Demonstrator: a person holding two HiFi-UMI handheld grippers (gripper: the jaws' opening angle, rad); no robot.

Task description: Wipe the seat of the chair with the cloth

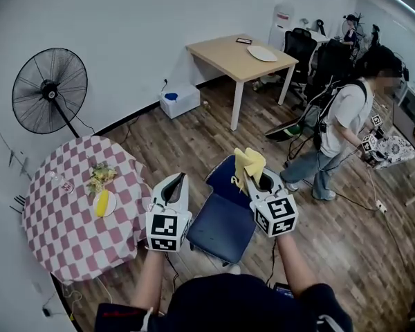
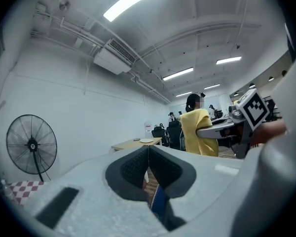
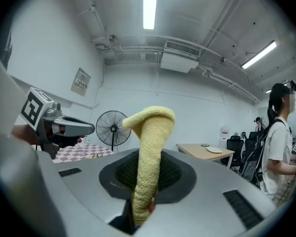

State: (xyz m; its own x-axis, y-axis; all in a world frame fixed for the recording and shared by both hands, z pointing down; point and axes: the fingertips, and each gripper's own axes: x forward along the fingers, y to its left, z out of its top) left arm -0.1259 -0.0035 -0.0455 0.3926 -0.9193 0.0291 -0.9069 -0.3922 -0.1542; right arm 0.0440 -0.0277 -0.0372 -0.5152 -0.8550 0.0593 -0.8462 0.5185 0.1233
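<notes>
The blue chair (image 1: 220,228) stands in the middle with its seat bare. Over the chair's left edge hangs the left hand-held gripper (image 1: 180,178) — its jaws are pressed together and nothing is between them. Over the chair's right side, the right hand-held gripper (image 1: 257,180) has its jaws closed on the yellow cloth (image 1: 247,163) — the cloth stands up from the jaws, folds over at the top, and is clear of the seat. Left of the chair is a round checked worktop (image 1: 62,234).
</notes>
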